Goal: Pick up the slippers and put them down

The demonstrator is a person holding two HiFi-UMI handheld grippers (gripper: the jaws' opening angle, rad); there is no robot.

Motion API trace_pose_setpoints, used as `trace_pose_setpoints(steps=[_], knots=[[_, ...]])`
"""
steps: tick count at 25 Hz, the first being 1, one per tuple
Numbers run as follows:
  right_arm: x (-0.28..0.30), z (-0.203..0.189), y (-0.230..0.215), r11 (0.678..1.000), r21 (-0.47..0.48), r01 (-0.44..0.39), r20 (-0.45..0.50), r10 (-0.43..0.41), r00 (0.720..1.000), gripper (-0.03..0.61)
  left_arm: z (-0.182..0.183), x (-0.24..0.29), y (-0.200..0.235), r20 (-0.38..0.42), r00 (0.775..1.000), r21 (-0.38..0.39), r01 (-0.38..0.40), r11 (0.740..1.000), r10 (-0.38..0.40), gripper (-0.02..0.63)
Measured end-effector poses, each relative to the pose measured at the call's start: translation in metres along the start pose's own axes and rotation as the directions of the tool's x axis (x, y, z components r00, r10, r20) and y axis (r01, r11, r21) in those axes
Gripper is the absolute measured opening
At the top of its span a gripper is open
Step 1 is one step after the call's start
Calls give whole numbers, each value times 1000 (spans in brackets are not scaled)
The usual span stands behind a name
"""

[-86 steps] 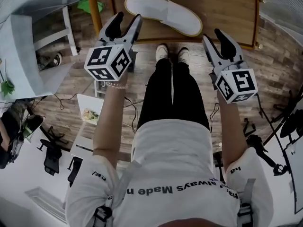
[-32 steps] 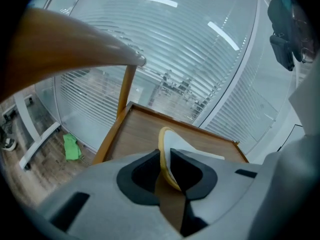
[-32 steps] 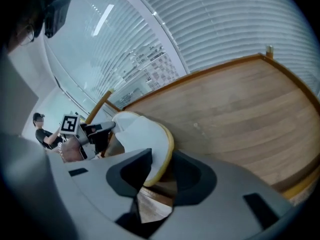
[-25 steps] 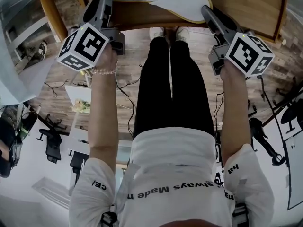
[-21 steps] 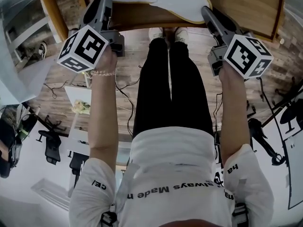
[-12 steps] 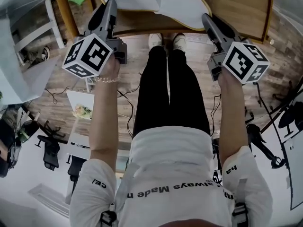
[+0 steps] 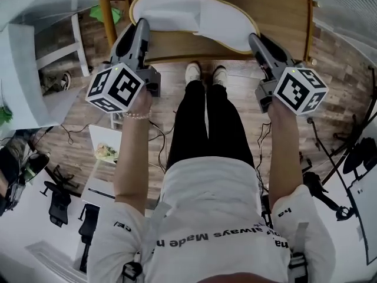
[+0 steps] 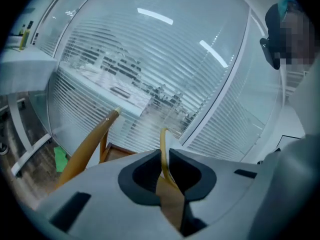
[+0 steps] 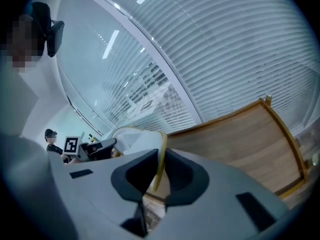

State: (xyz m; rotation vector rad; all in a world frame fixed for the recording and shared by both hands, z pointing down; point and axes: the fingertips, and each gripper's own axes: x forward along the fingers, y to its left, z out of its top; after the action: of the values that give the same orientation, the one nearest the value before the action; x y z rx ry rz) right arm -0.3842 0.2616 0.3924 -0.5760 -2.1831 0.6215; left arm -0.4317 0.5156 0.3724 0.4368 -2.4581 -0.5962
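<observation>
Two grippers share one slipper between them. The left gripper (image 8: 166, 159) is pinching the yellow trim of the slipper (image 7: 194, 13), with its dark pads pressed on the thin band. The right gripper (image 9: 159, 166) pinches the trim at the other end; its jaws have just been closing with that band between them. The slipper hangs stretched from one grip to the other over the near part of the table (image 7: 283, 22). We judge it to be off the wood, not resting on it.

We expect it to handle as a light, soft thing: white cloth over a thin sole, floppy enough to sag or fold in the middle if the grips drift together. The trim is the sensible place to hold, since it looks like the firmest line on the slipper, and a grip at each end keeps it flat. The band is narrow, so a sharp tug could pull it from the pads.

The head view gives us the whole slipper, heel end towards the left gripper, and how it lies over the table, but it hides the pads. Each gripper view shows the bite on the trim plainly and little else of the slipper. Only the right gripper view shows the left gripper across from it, and the table's raised rim below the blinds (image 9: 240, 44).
</observation>
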Motion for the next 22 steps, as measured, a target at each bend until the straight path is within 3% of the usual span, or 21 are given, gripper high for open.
trace_pose_setpoints(steps=[13, 22], knots=[[-77, 89, 72, 996, -65, -59, 104, 66, 992, 44, 97, -64, -82, 100, 993, 27, 60, 998, -62, 51], [-138, 124, 127, 990, -109, -94, 170, 112, 979, 43, 143, -128, -133, 153, 983, 66, 97, 993, -106, 51]])
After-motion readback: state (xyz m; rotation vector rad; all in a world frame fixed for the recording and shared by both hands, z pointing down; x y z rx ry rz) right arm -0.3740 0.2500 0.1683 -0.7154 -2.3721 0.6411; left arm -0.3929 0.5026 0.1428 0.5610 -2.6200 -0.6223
